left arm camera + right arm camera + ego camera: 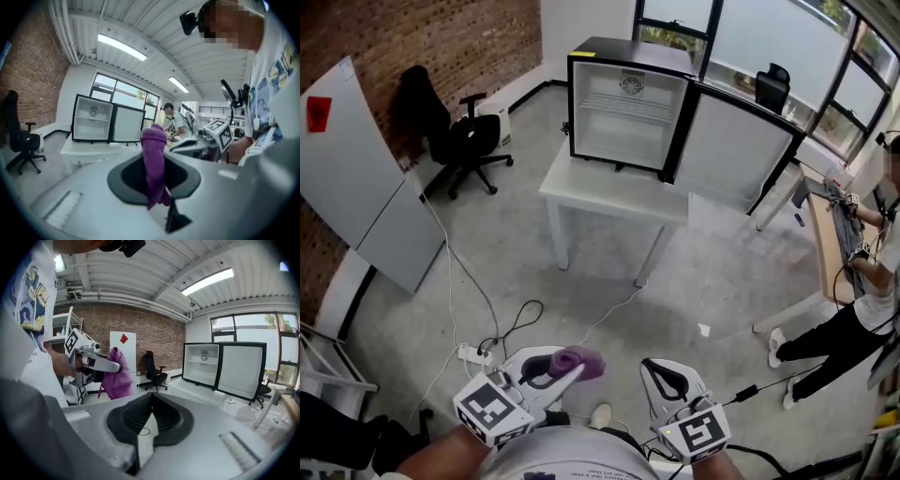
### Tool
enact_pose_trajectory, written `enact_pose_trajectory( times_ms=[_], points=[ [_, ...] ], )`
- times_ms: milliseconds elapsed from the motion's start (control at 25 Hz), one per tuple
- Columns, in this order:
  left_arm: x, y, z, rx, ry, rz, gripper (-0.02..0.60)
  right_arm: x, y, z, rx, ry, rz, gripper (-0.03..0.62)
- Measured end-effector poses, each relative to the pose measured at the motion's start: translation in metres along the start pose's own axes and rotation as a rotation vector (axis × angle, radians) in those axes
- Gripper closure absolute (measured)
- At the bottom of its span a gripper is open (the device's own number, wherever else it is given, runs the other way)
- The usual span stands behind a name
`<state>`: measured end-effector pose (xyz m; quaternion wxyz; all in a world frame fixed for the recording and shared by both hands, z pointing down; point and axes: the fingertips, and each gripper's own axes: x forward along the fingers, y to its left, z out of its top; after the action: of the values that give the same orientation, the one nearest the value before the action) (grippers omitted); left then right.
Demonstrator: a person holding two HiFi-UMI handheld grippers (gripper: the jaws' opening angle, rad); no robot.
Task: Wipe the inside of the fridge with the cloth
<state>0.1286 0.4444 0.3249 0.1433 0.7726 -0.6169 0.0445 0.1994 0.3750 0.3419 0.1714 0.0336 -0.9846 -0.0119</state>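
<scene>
Left claw [154, 180]: I have it clamped on the purple cloth [153, 150], which sticks up out of the jaws | right claw [151, 414]: pressed together, nothing in it | fridge [623, 112]: door open, standing on the white worktop [609, 197] (well apart from both my claws)

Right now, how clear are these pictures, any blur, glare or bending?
Head view: even daylight, the fridge sharp, mild bowing at the edges. Left gripper view: strong fisheye with dark corners; the cloth, close to the lens, is soft, and the ceiling light glares white. Right gripper view: same fisheye; the right gripper up close is slightly soft, the fridge behind is clear.
</scene>
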Motion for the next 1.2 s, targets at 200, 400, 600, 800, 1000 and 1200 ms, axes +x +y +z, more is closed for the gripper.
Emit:
enact_pose_trajectory(
  times_ms=[200,400,600,800,1000,1200],
  points=[
    [-0.019,0.027,0.002,-0.005,-0.012,0.001,0.512,0.030,0.009,0.008,0.016,0.041,-0.005,0.591],
    [-0.039,0.059,0.000,-0.009,-0.023,-0.002,0.512,0.063,0.028,0.031,-0.017,0.047,0.003,0.591],
    [-0.045,0.085,-0.010,-0.050,-0.017,-0.042,0.512,0.082,0.030,0.033,0.008,0.067,-0.040,0.591],
    [-0.023,0.114,-0.013,-0.064,-0.018,-0.037,0.512,0.104,-0.004,0.024,0.016,0.112,-0.074,0.591],
    [0.030,0.148,0.005,-0.061,0.004,-0.010,0.512,0.134,-0.055,0.025,0.027,0.077,-0.028,0.591],
    [0.096,0.178,0.045,-0.005,0.000,0.006,0.512,0.151,-0.126,0.035,0.029,0.042,-0.019,0.591]
  ],
)
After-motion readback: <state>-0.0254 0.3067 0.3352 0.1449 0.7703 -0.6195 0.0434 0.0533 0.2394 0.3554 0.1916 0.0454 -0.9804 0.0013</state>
